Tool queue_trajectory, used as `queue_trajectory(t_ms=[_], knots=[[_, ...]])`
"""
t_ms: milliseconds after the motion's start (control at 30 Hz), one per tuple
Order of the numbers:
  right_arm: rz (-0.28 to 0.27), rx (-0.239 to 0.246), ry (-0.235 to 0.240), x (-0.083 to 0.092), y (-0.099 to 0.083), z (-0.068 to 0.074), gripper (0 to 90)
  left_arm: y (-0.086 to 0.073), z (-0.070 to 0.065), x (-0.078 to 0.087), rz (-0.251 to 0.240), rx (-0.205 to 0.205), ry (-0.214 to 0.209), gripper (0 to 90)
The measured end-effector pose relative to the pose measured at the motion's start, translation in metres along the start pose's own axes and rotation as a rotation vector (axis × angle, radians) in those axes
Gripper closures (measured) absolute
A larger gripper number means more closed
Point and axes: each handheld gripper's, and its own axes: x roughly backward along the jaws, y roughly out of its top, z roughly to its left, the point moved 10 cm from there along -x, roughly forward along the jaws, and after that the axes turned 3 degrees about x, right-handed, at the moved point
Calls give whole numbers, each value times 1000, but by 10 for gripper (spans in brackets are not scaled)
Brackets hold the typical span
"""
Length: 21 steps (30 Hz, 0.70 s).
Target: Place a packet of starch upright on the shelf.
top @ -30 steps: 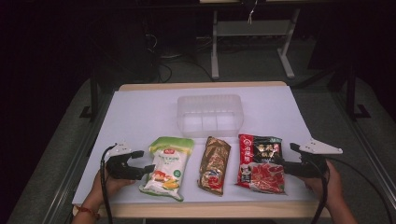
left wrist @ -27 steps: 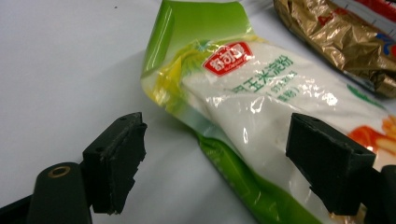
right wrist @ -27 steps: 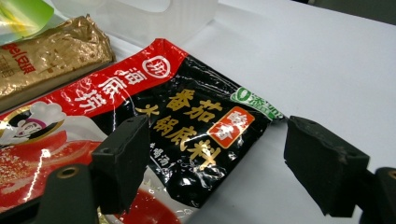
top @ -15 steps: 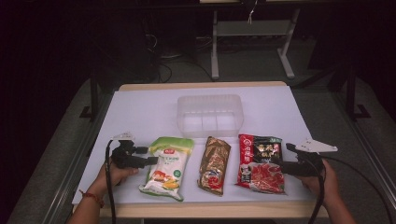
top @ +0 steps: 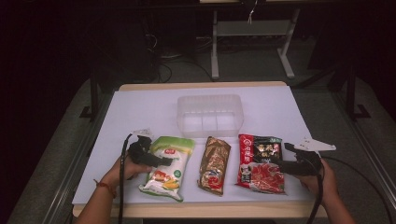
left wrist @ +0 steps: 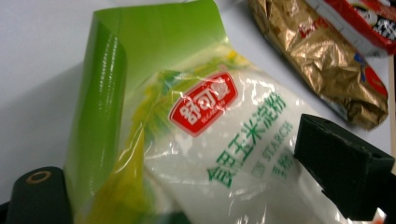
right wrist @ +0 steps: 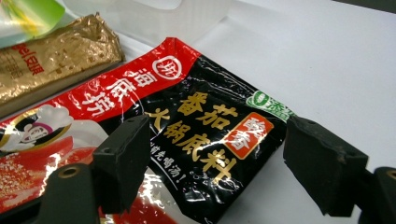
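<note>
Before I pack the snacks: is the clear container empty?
Empty. The clear container stands upright and open-topped, and its bare bottom shows through; all three packets lie on the table outside it.

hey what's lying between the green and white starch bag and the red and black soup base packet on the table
In the high view, a crinkled gold packet lies between the starch bag and the soup base packet, lengthwise, apart from both.

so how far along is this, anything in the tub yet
Nothing looks done: the clear tub is empty and all three packets lie in front of it. In hand: the left gripper is open over the green starch bag, the right gripper open at the red and black packet. The gold packet is untouched.
</note>
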Motion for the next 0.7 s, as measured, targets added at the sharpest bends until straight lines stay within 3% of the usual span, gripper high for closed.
queue_trajectory(t_ms=[233, 267, 300, 400, 467, 500, 700], knots=[[11, 3, 1, 0, -3, 1, 228, 1, -3, -4, -22, -11, 3, 163], [13, 5, 1, 0, -3, 1, 228, 0, -4, -3, -23, -16, 5, 251], [13, 7, 1, 1, -3, 2, 228, -2, -7, -2, -31, -7, -35, 320], [22, 16, -7, 1, -4, 2, 228, -3, -6, -1, -56, 18, -53, 468], [18, 16, -6, 2, -3, 2, 228, -3, -7, 0, -59, 39, -68, 499], [22, 22, -13, 2, -4, 1, 229, -3, -8, 1, -56, 36, -65, 557], [25, 29, -15, 2, -3, 1, 233, -2, -12, 3, -61, 1, -30, 668]])
